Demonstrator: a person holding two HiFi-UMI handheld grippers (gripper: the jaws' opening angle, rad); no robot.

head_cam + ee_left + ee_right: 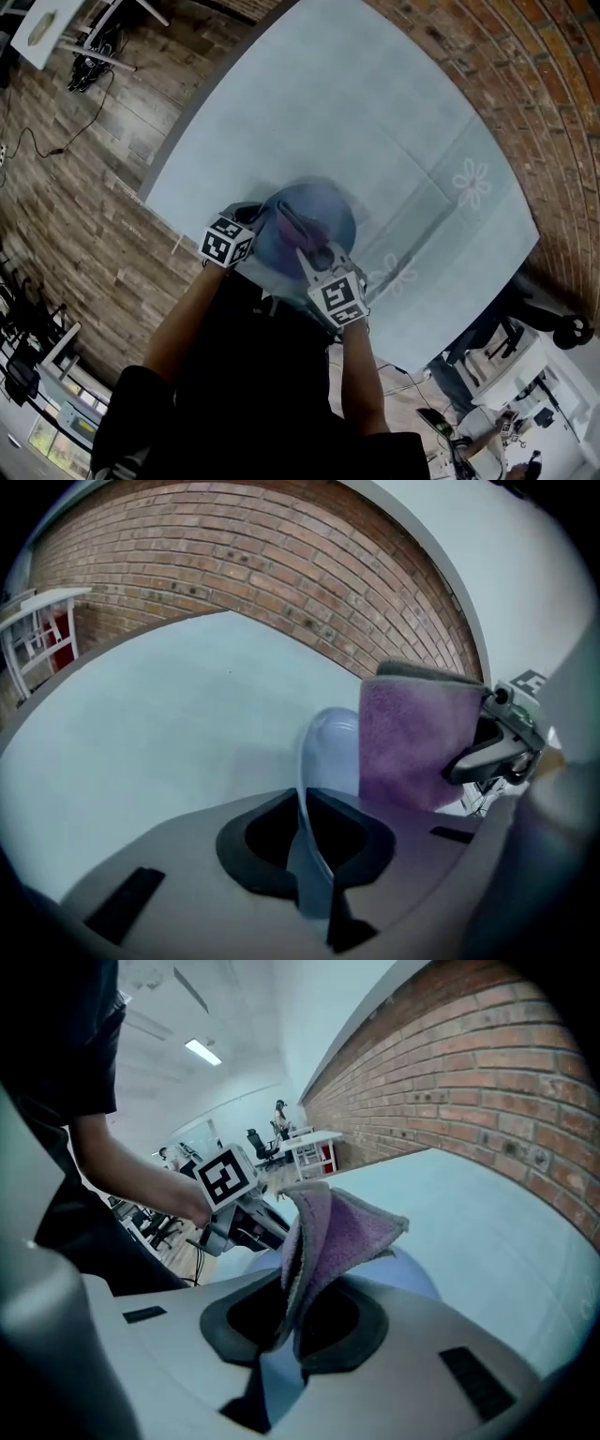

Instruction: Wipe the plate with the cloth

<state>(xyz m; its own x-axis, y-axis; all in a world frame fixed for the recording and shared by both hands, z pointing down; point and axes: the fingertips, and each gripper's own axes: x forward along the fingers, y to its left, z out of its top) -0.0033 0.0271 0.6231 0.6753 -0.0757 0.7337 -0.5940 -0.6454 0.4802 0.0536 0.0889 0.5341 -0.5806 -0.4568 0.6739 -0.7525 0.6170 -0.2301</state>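
Fingers (314, 892) on plate (330, 752) and cloth (347, 1227)

The head view looks steeply down from above the person onto the pale table (375, 122), with the left gripper (258, 223) and right gripper (314, 255) low in the middle. The left gripper view sits close behind its jaws and faces across the table toward the brick wall (262, 574). The right gripper view, equally close, faces the left gripper and the office beyond. All three views share the plate (333, 747) and the purple cloth (412, 742).
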